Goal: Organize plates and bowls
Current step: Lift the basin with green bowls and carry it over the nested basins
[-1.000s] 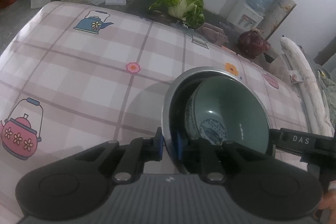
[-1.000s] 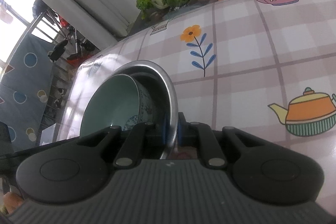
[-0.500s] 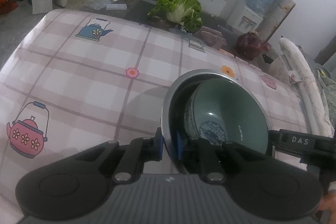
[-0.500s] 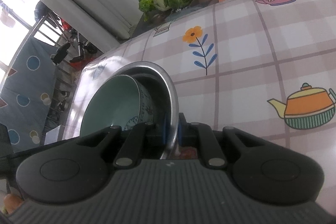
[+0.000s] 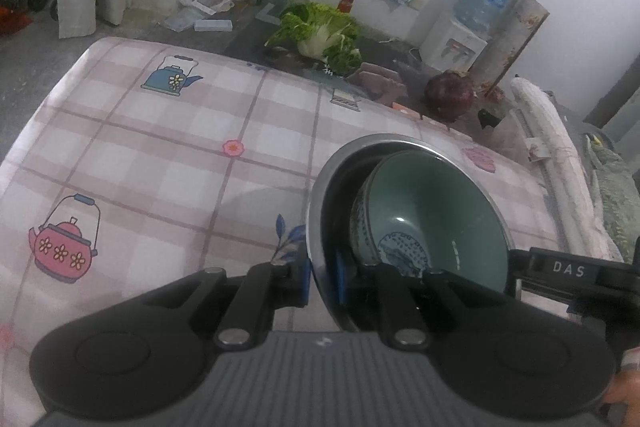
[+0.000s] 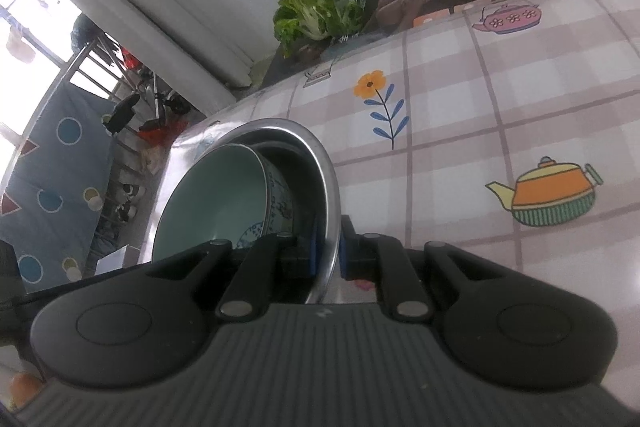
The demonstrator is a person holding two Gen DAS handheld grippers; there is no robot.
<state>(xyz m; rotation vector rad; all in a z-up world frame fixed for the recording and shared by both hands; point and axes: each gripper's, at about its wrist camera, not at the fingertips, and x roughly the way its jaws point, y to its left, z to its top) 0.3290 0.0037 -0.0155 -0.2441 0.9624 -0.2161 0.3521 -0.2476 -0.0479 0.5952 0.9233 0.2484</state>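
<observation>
Nesting green bowl (image 5: 436,211) inside steel basin (image 5: 320,195)

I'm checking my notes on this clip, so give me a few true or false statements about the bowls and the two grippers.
1. The left gripper is clamped on the metal bowl's rim. True.
2. The right gripper is open and holds nothing. False: it grips the same rim.
3. A green ceramic bowl sits inside the metal bowl. True.
4. The tablecloth is plain white. False: it is checked, with teapot prints.
</observation>
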